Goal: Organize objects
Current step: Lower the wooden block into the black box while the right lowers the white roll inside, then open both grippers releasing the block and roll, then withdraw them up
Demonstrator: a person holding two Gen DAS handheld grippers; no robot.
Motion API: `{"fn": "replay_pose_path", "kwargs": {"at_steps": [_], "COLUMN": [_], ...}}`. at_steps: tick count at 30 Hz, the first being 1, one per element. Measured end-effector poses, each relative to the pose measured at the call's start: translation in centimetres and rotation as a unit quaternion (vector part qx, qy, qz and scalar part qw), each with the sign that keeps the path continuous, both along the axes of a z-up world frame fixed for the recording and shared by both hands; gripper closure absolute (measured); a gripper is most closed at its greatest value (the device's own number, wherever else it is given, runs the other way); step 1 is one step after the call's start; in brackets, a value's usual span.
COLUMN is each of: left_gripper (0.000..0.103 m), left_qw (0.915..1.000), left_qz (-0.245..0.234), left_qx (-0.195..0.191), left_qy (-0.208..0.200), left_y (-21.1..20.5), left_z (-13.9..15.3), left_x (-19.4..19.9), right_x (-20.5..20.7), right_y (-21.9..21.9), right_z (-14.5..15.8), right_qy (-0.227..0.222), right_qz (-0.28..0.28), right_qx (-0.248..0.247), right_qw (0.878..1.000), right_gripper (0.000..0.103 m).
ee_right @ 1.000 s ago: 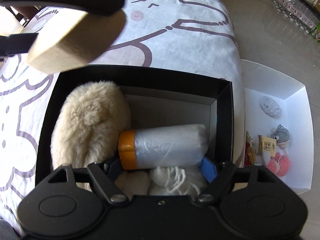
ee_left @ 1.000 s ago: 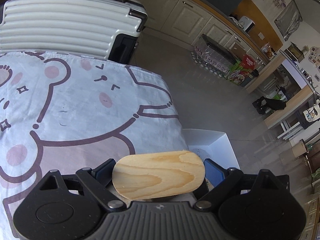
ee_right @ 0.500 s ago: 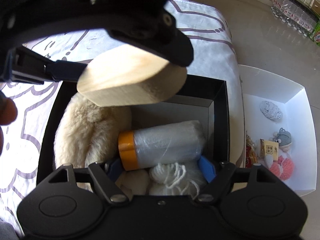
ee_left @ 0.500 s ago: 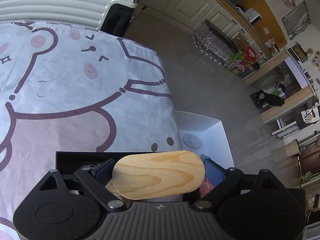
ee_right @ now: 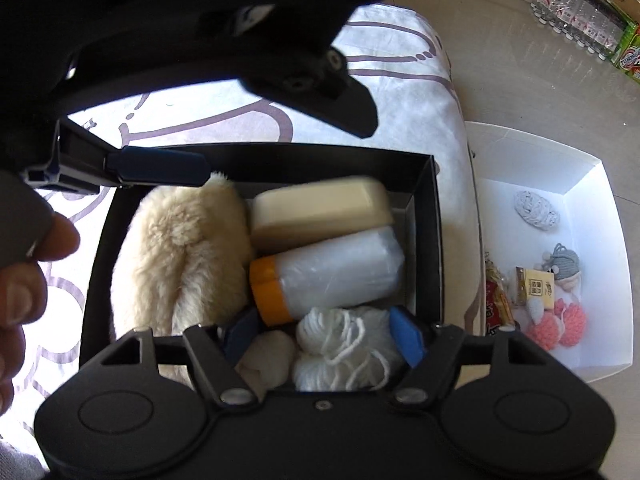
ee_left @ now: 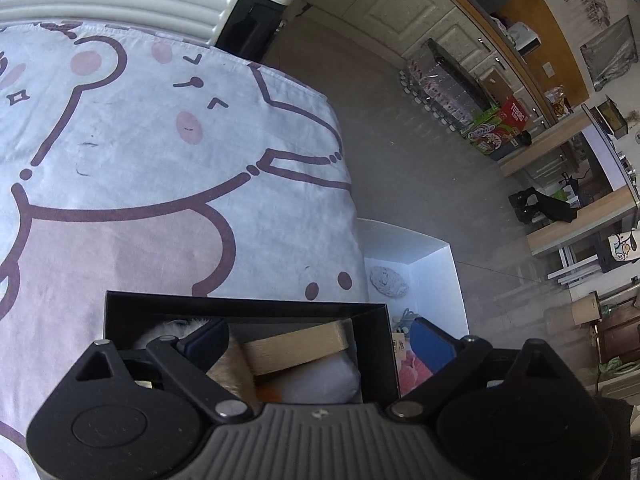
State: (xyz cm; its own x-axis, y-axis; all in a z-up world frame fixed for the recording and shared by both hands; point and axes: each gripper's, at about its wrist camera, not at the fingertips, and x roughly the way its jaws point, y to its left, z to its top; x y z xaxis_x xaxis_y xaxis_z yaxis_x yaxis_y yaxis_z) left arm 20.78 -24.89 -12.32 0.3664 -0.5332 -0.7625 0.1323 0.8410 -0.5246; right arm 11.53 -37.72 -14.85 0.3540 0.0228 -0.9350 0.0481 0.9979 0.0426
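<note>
wood block point(ee_right: 320, 210) dropped into black box point(ee_right: 424, 184) | on bear-print sheet point(ee_left: 160, 160) | tiled floor point(ee_left: 420, 168)

The pale oval wooden block point(ee_right: 320, 210) lies tilted in the black rectangular cardboard box point(ee_right: 436, 240), ahead of my right claw point(ee_right: 320, 334) and below my left claw point(ee_left: 320, 338), which does not touch it. It rests on the plastic-wrapped roll with an orange end point(ee_right: 324, 276), beside the cream fluffy plush point(ee_right: 180, 256).
</note>
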Motion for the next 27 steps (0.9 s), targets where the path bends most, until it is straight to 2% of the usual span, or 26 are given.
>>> {"fn": "replay_pose_path", "kwargs": {"at_steps": [12, 27], "left_gripper": [0.006, 0.006], "left_qw": [0.9982, 0.9896], "left_qz": [-0.023, -0.023], "left_qx": [0.041, 0.107], "left_qy": [-0.037, -0.093], "left_y": [1.1, 3.1], "left_z": [1.7, 5.5], "left_x": [-0.7, -3.7], "right_x": [-0.6, -2.4], "right_y": [-0.1, -0.7], "right_z": [2.4, 5.0], "right_qy": [-0.03, -0.069], "right_qz": [-0.013, -0.054], "right_qx": [0.007, 0.023], "right_qw": [0.999, 0.996], "right_gripper": [0.031, 0.031]}}
